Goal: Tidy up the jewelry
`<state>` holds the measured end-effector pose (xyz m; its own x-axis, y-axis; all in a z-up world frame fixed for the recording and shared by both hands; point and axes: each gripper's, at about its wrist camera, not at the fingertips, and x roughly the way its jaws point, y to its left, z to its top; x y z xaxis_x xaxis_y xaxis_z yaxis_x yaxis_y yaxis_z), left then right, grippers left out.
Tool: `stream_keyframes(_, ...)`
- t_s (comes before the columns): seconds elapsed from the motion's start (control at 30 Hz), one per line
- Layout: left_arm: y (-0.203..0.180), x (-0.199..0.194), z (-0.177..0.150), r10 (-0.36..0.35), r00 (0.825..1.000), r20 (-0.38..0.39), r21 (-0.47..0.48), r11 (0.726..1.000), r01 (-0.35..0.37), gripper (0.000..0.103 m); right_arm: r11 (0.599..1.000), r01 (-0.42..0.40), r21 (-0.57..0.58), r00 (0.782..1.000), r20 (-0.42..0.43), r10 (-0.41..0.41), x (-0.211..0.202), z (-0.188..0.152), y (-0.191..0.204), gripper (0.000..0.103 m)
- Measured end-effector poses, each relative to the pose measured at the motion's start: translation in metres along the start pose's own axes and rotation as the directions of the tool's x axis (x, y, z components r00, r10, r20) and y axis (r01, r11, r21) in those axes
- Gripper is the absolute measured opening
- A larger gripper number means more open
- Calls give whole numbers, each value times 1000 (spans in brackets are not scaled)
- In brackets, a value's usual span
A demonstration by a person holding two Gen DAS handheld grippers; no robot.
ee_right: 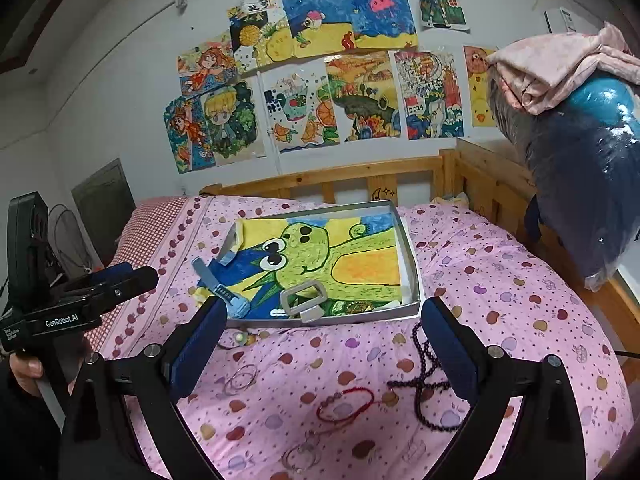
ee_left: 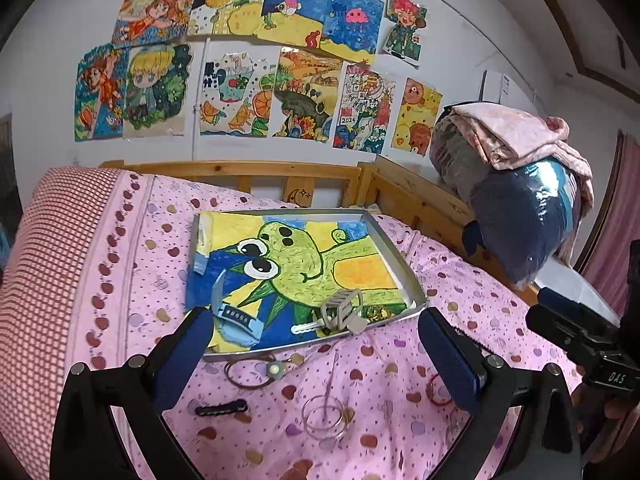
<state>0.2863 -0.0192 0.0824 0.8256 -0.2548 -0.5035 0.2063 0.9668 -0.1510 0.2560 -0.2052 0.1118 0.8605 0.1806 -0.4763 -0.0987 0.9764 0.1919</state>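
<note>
Both jaws spread, empty: left gripper (ee_left: 316, 346), right gripper (ee_right: 324, 342). Red cord bracelet (ee_right: 344, 402) at 6 o'clock, light and limp; pinch the cord beside its beads.

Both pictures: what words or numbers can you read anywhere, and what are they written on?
"GenRobot.AI": on the left gripper body, seen by the right wrist camera.
"DAS": on the right gripper body, seen by the left wrist camera.
"2024": on a wall drawing.
Small print beside "GenRobot.AI": too small to read.
Characters on the top drawing: too blurred.

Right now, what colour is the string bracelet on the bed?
Red bracelet, clearest in the right wrist view.
</note>
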Motion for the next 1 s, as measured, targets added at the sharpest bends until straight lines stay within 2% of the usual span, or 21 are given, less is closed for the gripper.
stream_keyframes(0.4, -8, -41, -27, 31, 999, 9, 40, 999, -32, 103, 998, 33, -58, 999, 21, -32, -42, -24, 15, 101)
stream_keyframes(0.83, -14, -75, -57, 99, 995, 23, 87, 991, -100, 103, 995, 47, -88, 999, -10, -48, -75, -54, 23, 101)
stream_keyframes(1.0, -17, -81, -76, 136, 990, 29, 143, 980, -138, 103, 993, 54, -108, 998, -37, -58, -83, -71, 26, 101)
